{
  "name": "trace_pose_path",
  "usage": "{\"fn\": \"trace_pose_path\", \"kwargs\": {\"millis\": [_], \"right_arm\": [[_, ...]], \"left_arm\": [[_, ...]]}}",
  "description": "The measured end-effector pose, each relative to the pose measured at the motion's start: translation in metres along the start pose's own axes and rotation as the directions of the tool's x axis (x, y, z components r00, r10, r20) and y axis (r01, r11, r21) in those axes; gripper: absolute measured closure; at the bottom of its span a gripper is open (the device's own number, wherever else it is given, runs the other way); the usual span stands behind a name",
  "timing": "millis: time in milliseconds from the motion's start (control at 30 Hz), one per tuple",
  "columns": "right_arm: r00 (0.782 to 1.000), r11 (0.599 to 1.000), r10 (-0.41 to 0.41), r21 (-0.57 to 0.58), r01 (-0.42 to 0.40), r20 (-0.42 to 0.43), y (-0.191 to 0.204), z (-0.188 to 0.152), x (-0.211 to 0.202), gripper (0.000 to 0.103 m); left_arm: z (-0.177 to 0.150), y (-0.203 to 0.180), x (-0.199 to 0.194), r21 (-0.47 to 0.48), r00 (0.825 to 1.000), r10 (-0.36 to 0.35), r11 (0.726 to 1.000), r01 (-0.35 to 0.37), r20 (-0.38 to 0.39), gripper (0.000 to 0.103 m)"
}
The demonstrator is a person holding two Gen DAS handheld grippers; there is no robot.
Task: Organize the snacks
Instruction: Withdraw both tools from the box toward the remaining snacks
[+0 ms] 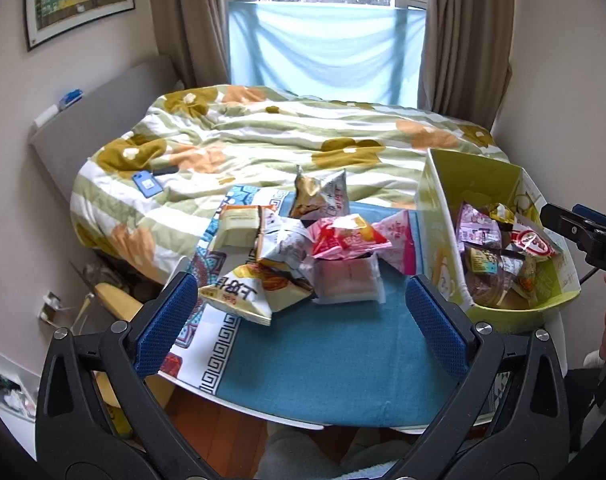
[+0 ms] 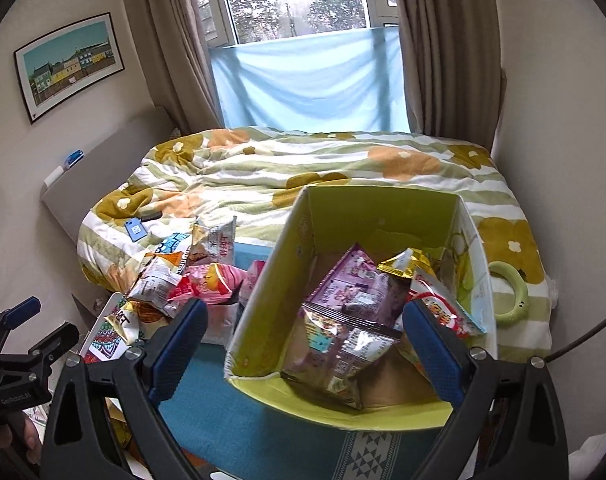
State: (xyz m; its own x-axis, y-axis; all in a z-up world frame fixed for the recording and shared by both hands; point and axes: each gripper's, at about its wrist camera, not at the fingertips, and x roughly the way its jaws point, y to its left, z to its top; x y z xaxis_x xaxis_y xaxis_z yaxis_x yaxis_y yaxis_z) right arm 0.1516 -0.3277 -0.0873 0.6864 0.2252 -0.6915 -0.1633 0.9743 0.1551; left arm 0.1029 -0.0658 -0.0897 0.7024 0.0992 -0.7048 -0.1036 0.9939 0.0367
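Observation:
A pile of snack packets [image 1: 299, 252] lies on a small table covered with a blue cloth [image 1: 323, 352]; it also shows in the right wrist view [image 2: 183, 280]. A yellow-green cardboard box [image 1: 443, 208] at the table's right holds several packets [image 2: 351, 320]. My left gripper [image 1: 303, 320] is open and empty, just in front of the pile. My right gripper [image 2: 303, 348] is open and empty above the box's near wall [image 2: 343, 412]. Its fingers [image 1: 575, 224] show at the right edge of the left wrist view.
A bed with a flowered quilt [image 1: 287, 136] stands behind the table, with a blue phone [image 1: 147, 184] and a green ring [image 2: 515, 300] on it. A window with blue fabric [image 1: 323, 56] is at the back. A yellow chair [image 1: 115, 300] stands left of the table.

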Motion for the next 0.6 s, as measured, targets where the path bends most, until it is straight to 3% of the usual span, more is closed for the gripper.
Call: {"fn": "trace_pose_path", "kwargs": {"millis": [167,333,600], "right_arm": [[1.000,0.999,0.025,-0.032,-0.025,-0.001,0.037,0.004,0.012,0.006],[0.999,0.999,0.033,-0.015,-0.034,-0.011,0.071,0.011,0.034,0.006],[0.998,1.000,0.018,0.020,-0.017,-0.053,0.124,0.017,0.074,0.006]], "left_arm": [[0.007,0.043,0.015,-0.010,1.000,-0.015,1.000,0.015,-0.015,0.000],[0.015,0.076,0.043,0.013,0.995,-0.074,0.997,0.075,-0.068,0.000],[0.019,0.109,0.104,0.048,0.966,-0.174,0.981,0.187,-0.189,0.000]]}}
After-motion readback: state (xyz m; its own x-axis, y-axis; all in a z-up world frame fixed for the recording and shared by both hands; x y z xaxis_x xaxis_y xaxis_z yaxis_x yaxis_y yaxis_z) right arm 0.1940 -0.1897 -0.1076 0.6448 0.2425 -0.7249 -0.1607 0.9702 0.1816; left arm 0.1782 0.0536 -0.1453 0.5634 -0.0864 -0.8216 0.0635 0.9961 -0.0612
